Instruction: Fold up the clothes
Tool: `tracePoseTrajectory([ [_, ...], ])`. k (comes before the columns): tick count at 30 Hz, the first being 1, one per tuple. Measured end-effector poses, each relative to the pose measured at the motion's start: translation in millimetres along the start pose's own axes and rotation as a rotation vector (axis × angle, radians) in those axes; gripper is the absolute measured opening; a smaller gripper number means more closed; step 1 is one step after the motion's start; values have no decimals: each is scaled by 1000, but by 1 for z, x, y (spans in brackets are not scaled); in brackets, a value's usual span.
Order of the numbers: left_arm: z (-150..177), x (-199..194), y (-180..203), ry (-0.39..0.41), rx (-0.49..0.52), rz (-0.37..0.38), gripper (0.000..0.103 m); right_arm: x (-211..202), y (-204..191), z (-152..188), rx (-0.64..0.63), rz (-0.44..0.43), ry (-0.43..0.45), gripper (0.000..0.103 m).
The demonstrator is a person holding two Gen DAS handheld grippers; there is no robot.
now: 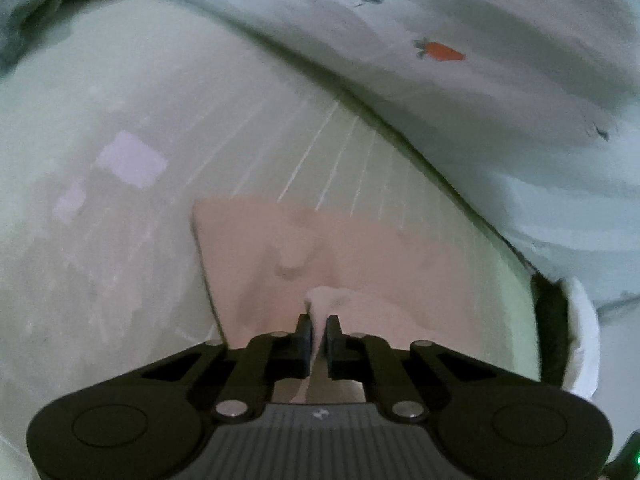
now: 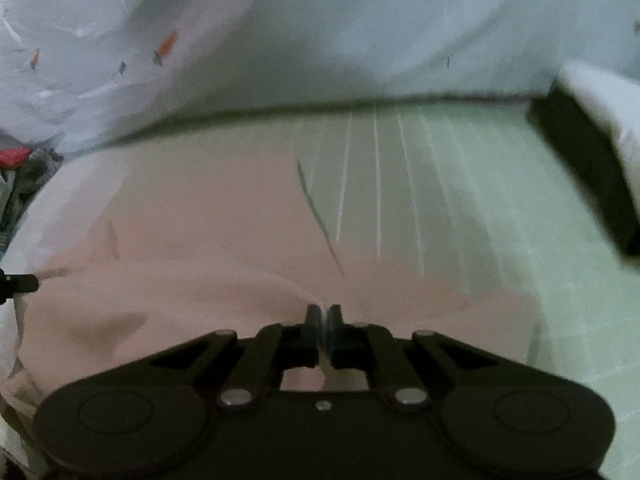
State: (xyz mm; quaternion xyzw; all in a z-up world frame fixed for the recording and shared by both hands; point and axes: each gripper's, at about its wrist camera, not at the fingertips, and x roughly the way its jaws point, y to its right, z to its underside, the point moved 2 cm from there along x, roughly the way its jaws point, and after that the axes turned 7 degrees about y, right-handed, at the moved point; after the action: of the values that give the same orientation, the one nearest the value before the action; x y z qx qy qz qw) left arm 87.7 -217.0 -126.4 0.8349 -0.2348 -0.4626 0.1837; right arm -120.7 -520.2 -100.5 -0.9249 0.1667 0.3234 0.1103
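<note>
We are pinching the pink garment (image 1: pixel 360 248) with both left gripper (image 1: pixel 319 322) and right gripper (image 2: pixel 324 314); soft, limp cloth, likely best gripped at edges.

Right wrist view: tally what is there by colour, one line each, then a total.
Pink: 1, the pink garment that the right gripper pinches.
Green: 1, the green mat with white lines.
White: 1, the carrot-print sheet behind the mat.
Black: 1, a dark block at the far right.
Total: 4.
</note>
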Motion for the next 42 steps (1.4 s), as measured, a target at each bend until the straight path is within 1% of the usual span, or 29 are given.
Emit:
tracePoseTrajectory([
  [2,-5,-6,10,25,46,-4,7,-10,-1,-8,-8,2,43,4],
  [4,-12,-16,20,60,70,3,7,-20,-1,-20,-11,2,89,3],
  [7,-33,-32,37,132,114,32,7,-36,-2,-39,-24,3,160,3],
  [10,-59,-33,58,179,215,39,7,-42,-6,-69,-55,-4,237,3],
  [13,-90,-24,76,216,301,39,7,-28,-8,-106,-71,-18,303,3],
  [15,-116,-16,90,263,339,49,7,-16,-13,-133,-83,-16,356,3],
  [17,-146,-7,106,319,347,57,7,0,-20,-169,-86,-10,421,3],
  [18,-162,-3,113,351,336,67,8,8,-22,-187,-79,-11,450,4],
  [19,-177,2,120,384,323,78,12,17,-24,-203,-64,-17,462,4],
  [20,-189,7,124,395,313,88,17,28,-27,-217,-51,-18,452,6],
  [21,-196,12,125,396,299,73,35,40,-28,-228,-42,-8,438,18],
  [22,-203,18,125,397,284,56,57,49,-28,-233,-40,17,424,29],
  [23,-203,22,124,395,266,33,76,58,-28,-238,-39,43,411,51],
  [24,-199,26,120,390,253,17,80,62,-27,-233,-38,65,405,63],
  [25,-190,31,114,364,258,13,81,65,-26,-227,-37,85,400,65],
  [26,-181,36,109,337,264,10,81,68,-22,-214,-32,84,378,72],
  [27,-168,42,100,295,271,-9,81,71,-19,-200,-25,80,353,77],
  [28,-155,48,91,252,278,-30,82,76,-15,-184,-17,84,315,78],
  [31,-108,66,68,121,292,-109,83,92,4,-134,10,129,175,78],
  [33,-80,72,56,57,294,-148,83,98,14,-102,22,170,97,78],
  [35,-59,75,49,19,288,-179,83,101,22,-73,35,207,31,78],
  [39,-32,77,41,-33,280,-195,85,105,30,-39,51,272,-48,78],
  [42,-25,78,37,-57,257,-186,85,112,36,-28,80,286,-60,81],
])
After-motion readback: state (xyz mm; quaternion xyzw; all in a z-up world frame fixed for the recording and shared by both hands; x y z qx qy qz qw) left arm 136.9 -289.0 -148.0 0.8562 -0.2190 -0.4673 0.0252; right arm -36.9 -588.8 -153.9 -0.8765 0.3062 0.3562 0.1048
